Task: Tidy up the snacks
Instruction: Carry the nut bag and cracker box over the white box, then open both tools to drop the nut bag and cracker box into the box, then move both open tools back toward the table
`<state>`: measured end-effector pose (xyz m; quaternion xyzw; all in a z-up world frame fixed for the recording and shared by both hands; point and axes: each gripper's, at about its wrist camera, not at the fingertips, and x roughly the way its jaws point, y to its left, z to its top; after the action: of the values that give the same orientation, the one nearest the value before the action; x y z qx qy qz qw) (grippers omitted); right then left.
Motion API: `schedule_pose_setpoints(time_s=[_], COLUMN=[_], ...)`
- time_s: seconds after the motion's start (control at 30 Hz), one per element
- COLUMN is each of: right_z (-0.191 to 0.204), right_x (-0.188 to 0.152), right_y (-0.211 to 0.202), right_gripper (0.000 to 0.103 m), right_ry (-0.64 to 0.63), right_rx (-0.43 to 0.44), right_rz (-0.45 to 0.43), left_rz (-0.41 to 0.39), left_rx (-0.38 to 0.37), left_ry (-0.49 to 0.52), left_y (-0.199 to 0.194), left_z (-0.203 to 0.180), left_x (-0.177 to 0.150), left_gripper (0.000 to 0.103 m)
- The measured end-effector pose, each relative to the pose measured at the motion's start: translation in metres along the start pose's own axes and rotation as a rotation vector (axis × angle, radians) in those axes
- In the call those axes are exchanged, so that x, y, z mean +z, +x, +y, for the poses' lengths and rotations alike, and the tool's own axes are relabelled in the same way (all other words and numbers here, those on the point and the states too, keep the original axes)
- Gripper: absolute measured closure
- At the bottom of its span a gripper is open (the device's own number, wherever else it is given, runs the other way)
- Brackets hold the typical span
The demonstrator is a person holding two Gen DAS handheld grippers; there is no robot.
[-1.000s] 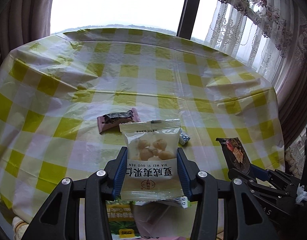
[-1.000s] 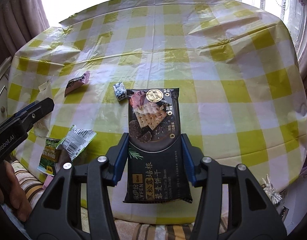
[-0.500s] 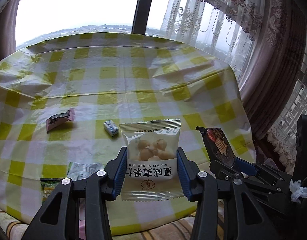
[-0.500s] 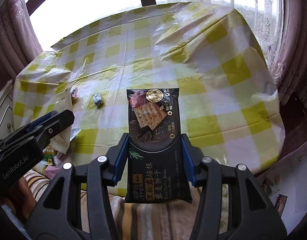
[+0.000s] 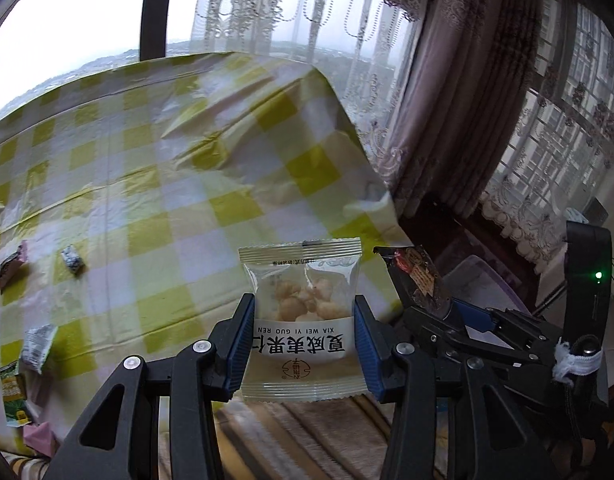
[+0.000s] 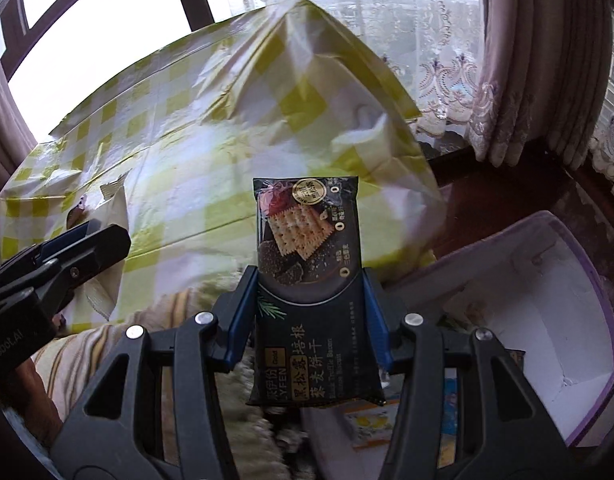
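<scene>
Yellow checked tablecloth point(image 5: 155, 184) behind, left gripper point(image 5: 303, 340) clamped on a clear nut packet point(image 5: 301, 320), right gripper point(image 6: 311, 312) squeezing a black cracker pack point(image 6: 307, 280) beside the white box point(image 6: 547, 320)

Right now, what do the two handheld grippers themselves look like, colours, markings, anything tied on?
Both are matte black plastic with angular, triangular-cutout linkages and silver screws. The left gripper and right gripper carry blue pads inside the fingers. White lettering ending "Robot.AI" marks the left one's body; the right one shows a green light and a white cloth tie.
</scene>
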<state>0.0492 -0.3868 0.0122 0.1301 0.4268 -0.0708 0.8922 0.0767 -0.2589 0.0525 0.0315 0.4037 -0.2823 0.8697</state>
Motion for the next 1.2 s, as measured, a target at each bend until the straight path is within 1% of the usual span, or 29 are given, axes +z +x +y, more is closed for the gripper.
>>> schedule_pose_setpoints(time_s=[0.07,0.23,0.43,0.57,0.73,0.83,0.9,0.97,1.03,1.1,1.13,1.17,1.2], right_z=[-0.023,-0.072,-0.115,-0.133,-0.148,-0.147,-0.145,-0.142,-0.138,-0.136,-0.135,-0.134,-0.133], right_x=[-0.007,-0.023,-0.038,-0.041,-0.042,-0.042,-0.040,-0.041,-0.040,-0.040,-0.039,-0.039,-0.038], right_y=[-0.002,0.000,0.002,0.006,0.010,0.006,0.006,0.004,0.002,0.000,-0.002,-0.004,-0.005], right_gripper=[0.049,0.049,0.049,0.049,0.049,0.049,0.049,0.049,0.049,0.049,0.049,0.049,0.049], right_ry=[0.021,0.074,0.127,0.150,0.176,0.168,0.155,0.146,0.135,0.133,0.133,0.132,0.129], right_rx=[-0.032,-0.104,-0.159,-0.178,-0.188,-0.187,-0.186,-0.188,-0.194,-0.185,-0.178,-0.173,-0.170], right_rz=[0.011,0.051,0.086,0.108,0.111,0.100,0.095,0.092,0.089,0.083,0.079,0.074,0.070], left_rz=[0.026,0.091,0.181,0.231,0.254,0.250,0.235,0.211,0.161,0.096,0.067,0.037,0.015], left_rx=[-0.046,-0.113,-0.147,-0.142,-0.160,-0.169,-0.173,-0.189,-0.187,-0.167,-0.151,-0.145,-0.145], left_ry=[0.022,0.083,0.103,0.110,0.128,0.134,0.138,0.136,0.143,0.158,0.165,0.173,0.175], left_y=[0.007,0.023,0.039,0.051,0.055,0.055,0.053,0.048,0.040,0.027,0.022,0.015,0.010], left_z=[-0.017,-0.055,-0.077,-0.083,-0.088,-0.090,-0.090,-0.090,-0.090,-0.092,-0.093,-0.094,-0.095], left_x=[-0.002,-0.008,-0.017,-0.021,-0.023,-0.022,-0.021,-0.019,-0.016,-0.013,-0.012,-0.011,-0.010], left_gripper=[0.055,0.055,0.055,0.055,0.051,0.049,0.046,0.039,0.037,0.029,0.023,0.020,0.020])
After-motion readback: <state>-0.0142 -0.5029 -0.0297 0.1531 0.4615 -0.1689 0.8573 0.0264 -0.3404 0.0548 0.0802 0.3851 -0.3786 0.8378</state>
